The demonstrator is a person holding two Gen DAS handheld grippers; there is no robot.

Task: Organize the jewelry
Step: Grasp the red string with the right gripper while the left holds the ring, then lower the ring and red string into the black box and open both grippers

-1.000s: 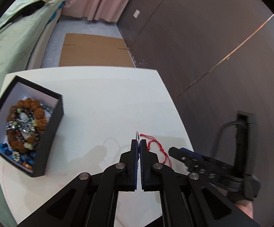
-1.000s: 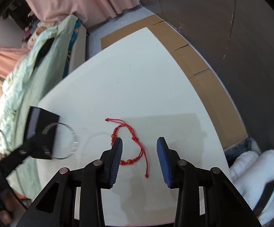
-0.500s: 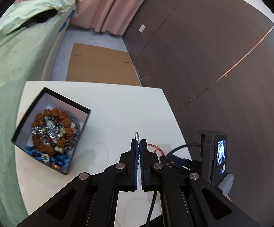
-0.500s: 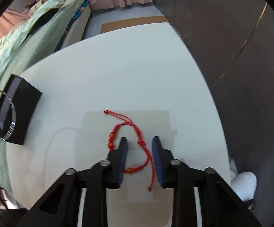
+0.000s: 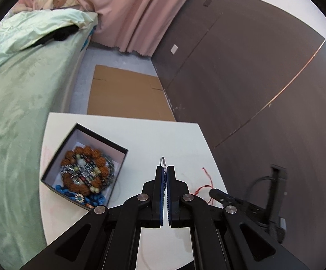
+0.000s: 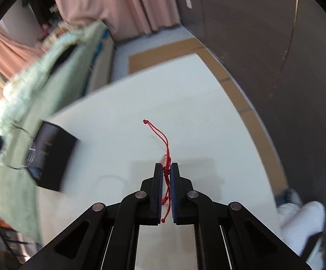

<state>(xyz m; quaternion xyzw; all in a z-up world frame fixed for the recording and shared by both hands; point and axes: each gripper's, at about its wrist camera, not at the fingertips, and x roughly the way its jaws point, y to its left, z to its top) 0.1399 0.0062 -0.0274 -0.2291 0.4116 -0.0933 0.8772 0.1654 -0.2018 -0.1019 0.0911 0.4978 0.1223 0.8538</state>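
Observation:
My left gripper [image 5: 164,168] is shut on a thin clear bangle [image 5: 162,160], seen edge-on at its tips; in the right wrist view the bangle [image 6: 31,155] hangs beside the box. The open black box [image 5: 50,175] on the white table [image 5: 151,139] holds brown bead bracelets, silver chains and blue beads. My right gripper [image 6: 167,166] has its jaws closing on a red cord bracelet [image 6: 163,137], the knot pinched between the pads and the looped end lifted off the table. In the left wrist view the right gripper [image 5: 214,192] sits at the table's right edge with the red cord [image 5: 208,177].
A bed with a green cover [image 5: 16,112] runs along the left of the table. Flat cardboard [image 5: 126,94] lies on the floor beyond it. A dark wall [image 5: 253,78] stands close on the right. A person's white-socked foot [image 6: 302,218] is at lower right.
My right gripper closed on the red cord and lifted it off the table. My left gripper rose and drew back with the bangle, bringing the whole box into its view.

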